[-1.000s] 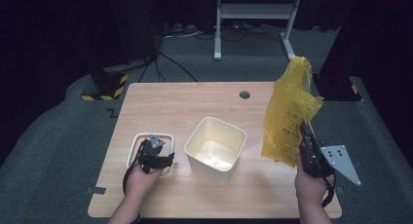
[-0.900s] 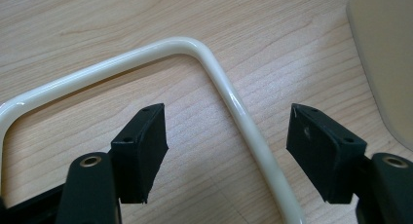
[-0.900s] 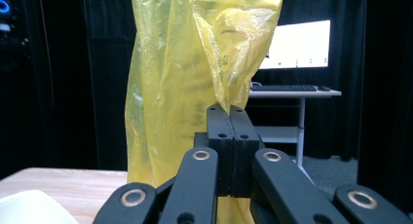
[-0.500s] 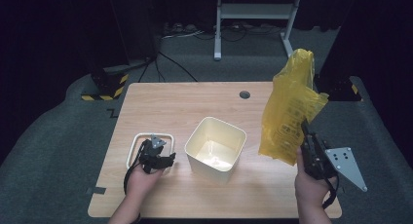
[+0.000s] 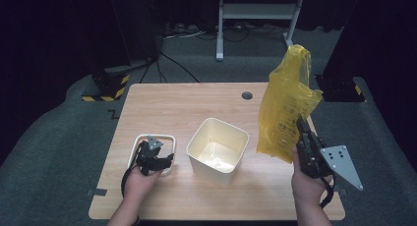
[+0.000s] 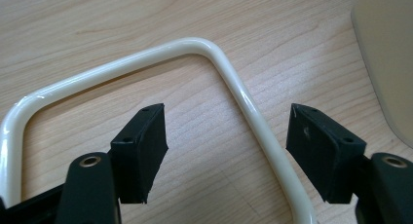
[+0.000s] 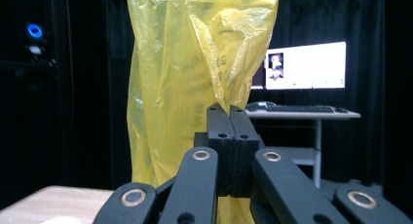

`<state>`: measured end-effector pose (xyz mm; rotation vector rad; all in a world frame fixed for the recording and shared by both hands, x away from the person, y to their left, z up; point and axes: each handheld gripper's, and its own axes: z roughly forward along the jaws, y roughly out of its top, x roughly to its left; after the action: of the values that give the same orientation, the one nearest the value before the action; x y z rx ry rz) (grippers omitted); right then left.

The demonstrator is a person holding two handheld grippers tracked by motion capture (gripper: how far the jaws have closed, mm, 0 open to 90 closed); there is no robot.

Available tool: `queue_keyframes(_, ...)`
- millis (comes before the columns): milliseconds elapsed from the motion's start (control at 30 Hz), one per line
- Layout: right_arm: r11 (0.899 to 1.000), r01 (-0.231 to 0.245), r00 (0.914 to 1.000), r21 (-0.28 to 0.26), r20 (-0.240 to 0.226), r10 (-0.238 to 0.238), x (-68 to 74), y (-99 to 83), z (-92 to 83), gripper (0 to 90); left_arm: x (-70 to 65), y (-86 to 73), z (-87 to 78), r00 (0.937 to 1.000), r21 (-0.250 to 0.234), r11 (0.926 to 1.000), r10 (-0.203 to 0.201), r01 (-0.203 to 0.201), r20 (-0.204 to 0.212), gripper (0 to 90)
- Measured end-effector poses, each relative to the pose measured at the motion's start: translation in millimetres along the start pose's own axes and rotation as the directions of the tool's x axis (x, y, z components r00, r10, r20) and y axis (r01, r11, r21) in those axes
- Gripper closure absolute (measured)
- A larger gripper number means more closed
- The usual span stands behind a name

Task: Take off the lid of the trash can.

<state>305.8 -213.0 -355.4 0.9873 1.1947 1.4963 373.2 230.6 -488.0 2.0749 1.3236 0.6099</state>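
Above the table's right edge, right gripper [image 7: 229,112] pinches yellow bag [image 7: 195,63]; left gripper [image 6: 226,151] fingers spread astride frame [image 6: 243,97]

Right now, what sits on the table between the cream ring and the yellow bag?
In the high view, an open cream bin stands between the cream ring under the left tool and the yellow bag pinched by the right tool.

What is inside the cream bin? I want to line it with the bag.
The cream bin looks empty: bare pale walls and floor. The near wall hides the inner front corner, so that strip cannot be checked.
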Motion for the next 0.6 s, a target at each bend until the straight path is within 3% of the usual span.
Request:
queue_keyframes(300, 0.998, -0.027, 0.9982, -0.064, -0.055, 0.024, 25.8, 15.1, 7.9, 90.0, 3.0, -3.6, -0.2, 0.9999, 0.006, 0.9999, -0.012, 0.012, 0.004, 31.2)
queue_keyframes(600, 0.995, -0.049, 0.9924, -0.088, -0.117, 0.038, 52.7, 22.1, 17.4, 90.0, 5.3, -4.1, -1.6, 0.9997, 0.003, 0.9997, -0.024, 0.024, 0.002, 31.2)
